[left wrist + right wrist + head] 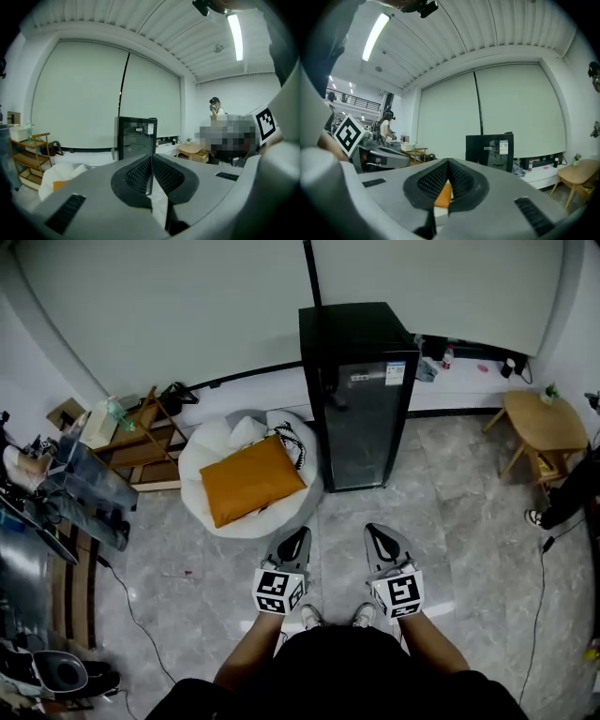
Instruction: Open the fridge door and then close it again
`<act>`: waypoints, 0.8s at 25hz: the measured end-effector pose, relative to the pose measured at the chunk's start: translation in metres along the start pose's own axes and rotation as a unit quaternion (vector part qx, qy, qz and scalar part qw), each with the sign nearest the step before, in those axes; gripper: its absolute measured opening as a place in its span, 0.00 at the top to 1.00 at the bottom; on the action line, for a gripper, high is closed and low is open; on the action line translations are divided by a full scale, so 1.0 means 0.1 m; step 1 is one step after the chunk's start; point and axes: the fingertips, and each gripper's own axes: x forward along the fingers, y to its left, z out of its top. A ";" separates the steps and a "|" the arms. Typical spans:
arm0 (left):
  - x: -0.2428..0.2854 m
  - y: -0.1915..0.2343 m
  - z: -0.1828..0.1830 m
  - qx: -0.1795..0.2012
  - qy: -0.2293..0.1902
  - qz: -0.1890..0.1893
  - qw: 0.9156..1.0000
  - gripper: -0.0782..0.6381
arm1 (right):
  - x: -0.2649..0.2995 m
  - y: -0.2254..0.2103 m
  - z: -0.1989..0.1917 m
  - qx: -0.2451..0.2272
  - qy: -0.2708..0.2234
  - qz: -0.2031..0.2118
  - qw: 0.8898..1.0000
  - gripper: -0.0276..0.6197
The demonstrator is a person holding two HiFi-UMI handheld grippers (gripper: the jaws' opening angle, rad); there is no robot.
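The black fridge (361, 395) stands against the far wall with its glass door closed; a white label sits near the door's top. It also shows in the left gripper view as the fridge (136, 138) and in the right gripper view as the fridge (491, 149), straight ahead beyond the jaws. My left gripper (296, 536) and right gripper (379, 534) are held side by side over the floor, well short of the fridge. Both point towards it. Their jaws are shut with nothing between them: left gripper (151, 161), right gripper (447, 165).
A white beanbag (211, 451) with an orange cushion (248, 482) lies left of the fridge. A wooden rack (141, 442) stands further left, a wooden stool (542, 427) at the right. A cable (131, 606) trails over the floor. A person (215, 108) stands in the background.
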 end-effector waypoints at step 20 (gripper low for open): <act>0.63 0.15 -0.07 -0.022 0.010 0.022 0.999 0.85 | 0.39 -0.50 -0.15 0.015 0.011 0.025 1.000 0.93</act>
